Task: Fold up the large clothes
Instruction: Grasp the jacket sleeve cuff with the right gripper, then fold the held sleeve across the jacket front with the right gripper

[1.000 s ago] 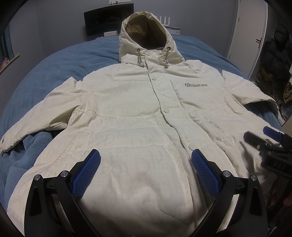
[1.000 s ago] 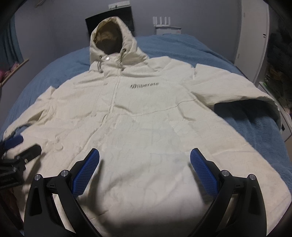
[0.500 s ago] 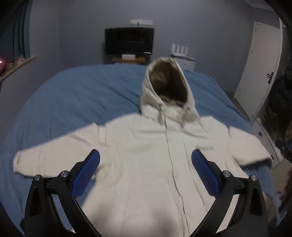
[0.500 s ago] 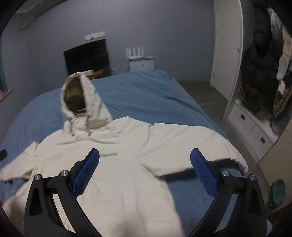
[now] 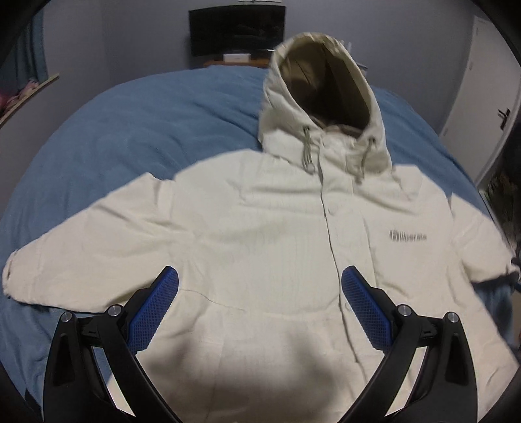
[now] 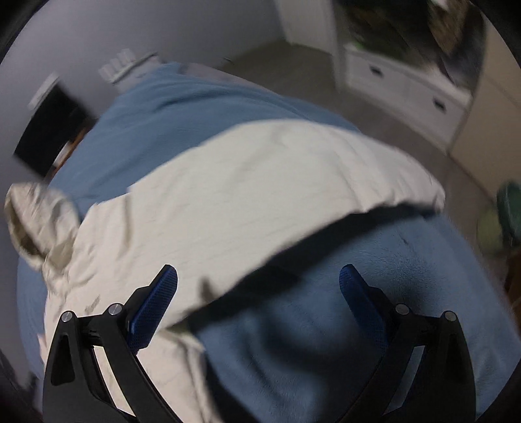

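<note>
A cream hooded jacket [image 5: 260, 234] lies front-up and spread flat on a blue bed [image 5: 146, 123], hood [image 5: 322, 94] at the far end, both sleeves stretched out sideways. My left gripper [image 5: 260, 299] is open and empty, held above the jacket's lower chest. In the blurred right wrist view the jacket's right sleeve [image 6: 276, 182] runs across the bed [image 6: 358, 309], with the hood [image 6: 39, 224] at the left. My right gripper [image 6: 258, 297] is open and empty, above the sleeve's near edge and the blanket beside it.
A black TV [image 5: 236, 31] stands on a low unit by the far wall. A white door [image 5: 488, 91] is at the right. White drawers [image 6: 407, 84] and bare floor lie beyond the bed's right side.
Both grippers have swung since half a second ago. The left one dipped closer over the jacket's chest. The right one turned right and down toward the right sleeve. Both stayed open.
</note>
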`<state>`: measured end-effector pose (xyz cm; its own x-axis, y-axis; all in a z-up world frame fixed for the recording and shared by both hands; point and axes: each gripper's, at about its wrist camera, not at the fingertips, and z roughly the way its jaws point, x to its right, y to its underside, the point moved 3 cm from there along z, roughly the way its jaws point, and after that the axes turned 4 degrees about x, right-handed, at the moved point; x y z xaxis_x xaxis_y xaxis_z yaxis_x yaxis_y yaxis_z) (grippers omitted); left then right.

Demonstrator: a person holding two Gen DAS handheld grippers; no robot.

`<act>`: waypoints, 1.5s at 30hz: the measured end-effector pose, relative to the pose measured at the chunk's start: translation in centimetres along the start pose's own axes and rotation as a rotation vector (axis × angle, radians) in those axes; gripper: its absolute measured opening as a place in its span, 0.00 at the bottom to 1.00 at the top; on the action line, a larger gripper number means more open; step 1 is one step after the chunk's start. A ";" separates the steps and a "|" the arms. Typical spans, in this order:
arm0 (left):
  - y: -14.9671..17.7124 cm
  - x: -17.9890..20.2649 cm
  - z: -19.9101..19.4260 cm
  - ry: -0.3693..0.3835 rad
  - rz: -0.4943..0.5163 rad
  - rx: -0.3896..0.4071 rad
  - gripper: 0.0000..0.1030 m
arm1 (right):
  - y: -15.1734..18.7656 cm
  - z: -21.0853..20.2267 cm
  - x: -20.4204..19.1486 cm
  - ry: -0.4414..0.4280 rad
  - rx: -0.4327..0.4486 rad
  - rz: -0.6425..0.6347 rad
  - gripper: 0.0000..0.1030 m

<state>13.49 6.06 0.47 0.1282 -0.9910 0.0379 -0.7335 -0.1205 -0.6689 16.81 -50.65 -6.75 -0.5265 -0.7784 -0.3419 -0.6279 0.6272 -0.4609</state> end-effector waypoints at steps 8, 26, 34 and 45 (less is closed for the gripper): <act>0.2 0.6 2.0 0.025 0.069 0.009 0.94 | -4.7 2.5 3.0 0.005 0.104 0.147 0.63; -0.2 0.6 2.0 0.065 0.059 0.067 0.94 | 0.8 -12.7 -17.0 -0.420 0.565 -0.408 0.15; 0.1 0.5 2.3 0.079 0.055 0.055 0.94 | 9.7 -11.6 -25.5 -0.688 0.338 -0.641 0.15; 0.9 1.3 2.4 0.106 0.092 0.046 0.94 | 18.3 -5.3 -28.6 -0.725 -0.078 -0.808 0.53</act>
<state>14.64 4.77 -1.89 -0.0112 -0.9986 0.0517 -0.7071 -0.0287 -0.7065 17.30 -16.78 -1.05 0.5061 -0.7768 -0.3748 -0.6848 -0.0977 -0.7221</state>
